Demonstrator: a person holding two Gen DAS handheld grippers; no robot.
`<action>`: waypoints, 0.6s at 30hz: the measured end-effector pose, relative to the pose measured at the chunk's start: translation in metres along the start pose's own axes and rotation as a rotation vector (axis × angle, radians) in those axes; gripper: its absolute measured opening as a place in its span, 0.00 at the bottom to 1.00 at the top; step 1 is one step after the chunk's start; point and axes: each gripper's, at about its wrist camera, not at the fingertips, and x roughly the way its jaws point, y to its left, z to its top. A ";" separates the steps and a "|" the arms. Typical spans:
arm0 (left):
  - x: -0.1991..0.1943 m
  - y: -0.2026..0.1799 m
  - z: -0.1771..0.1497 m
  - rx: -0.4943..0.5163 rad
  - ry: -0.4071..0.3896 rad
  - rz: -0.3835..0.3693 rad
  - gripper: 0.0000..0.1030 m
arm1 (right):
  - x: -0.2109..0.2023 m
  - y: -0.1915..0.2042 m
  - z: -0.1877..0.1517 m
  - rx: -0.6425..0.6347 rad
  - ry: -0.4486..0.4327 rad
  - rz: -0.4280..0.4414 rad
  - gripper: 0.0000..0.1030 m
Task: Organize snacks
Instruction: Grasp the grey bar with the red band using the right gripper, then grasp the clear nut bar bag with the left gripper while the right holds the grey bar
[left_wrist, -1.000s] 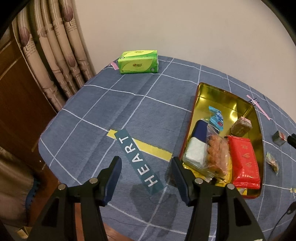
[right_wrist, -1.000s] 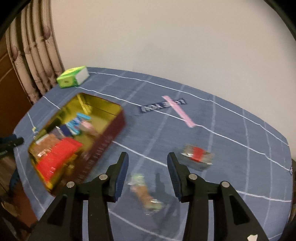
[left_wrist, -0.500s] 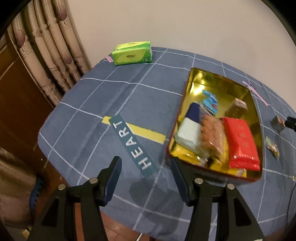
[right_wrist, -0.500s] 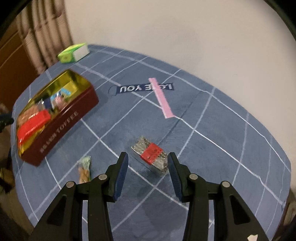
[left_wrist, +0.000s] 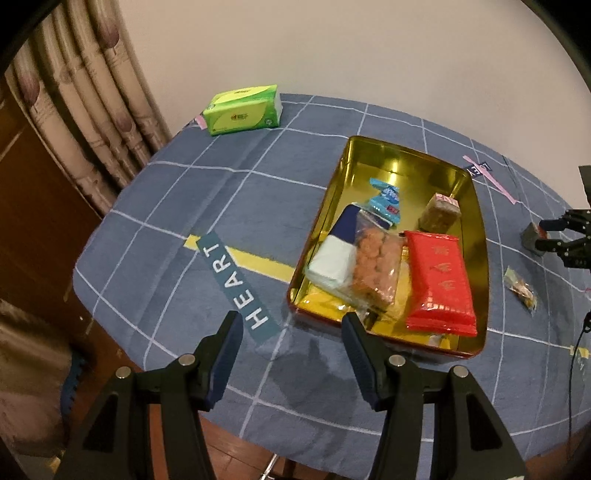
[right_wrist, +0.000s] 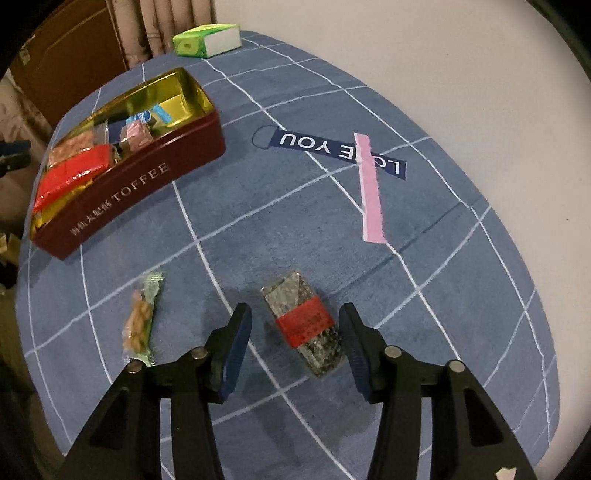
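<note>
Pickup of a loose snack, tin (right_wrist: 147, 177) waiting half full on the surface (right_wrist: 424, 295).
My right hand-held gripper (right_wrist: 293, 332) straddles the red-banded pack (right_wrist: 304, 323), jaws opening, not touching; next I lower, close, carry. My left hand-held gripper (left_wrist: 291, 345) hangs spread, empty. Small wrapper (right_wrist: 142, 317) lies beside.

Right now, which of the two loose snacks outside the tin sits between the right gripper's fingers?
The silvery packet with the red band; the right gripper straddles it, jaws opening. The green-ended cracker packet lies off to its left.
</note>
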 end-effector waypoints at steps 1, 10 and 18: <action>-0.001 -0.003 0.001 0.005 -0.001 0.000 0.55 | 0.003 -0.002 -0.001 0.010 0.005 0.010 0.44; 0.000 -0.021 0.007 0.027 -0.001 -0.014 0.55 | 0.004 -0.006 -0.015 0.129 -0.111 0.011 0.36; -0.004 -0.041 0.012 0.042 -0.021 -0.041 0.55 | -0.001 -0.001 -0.035 0.355 -0.226 -0.063 0.25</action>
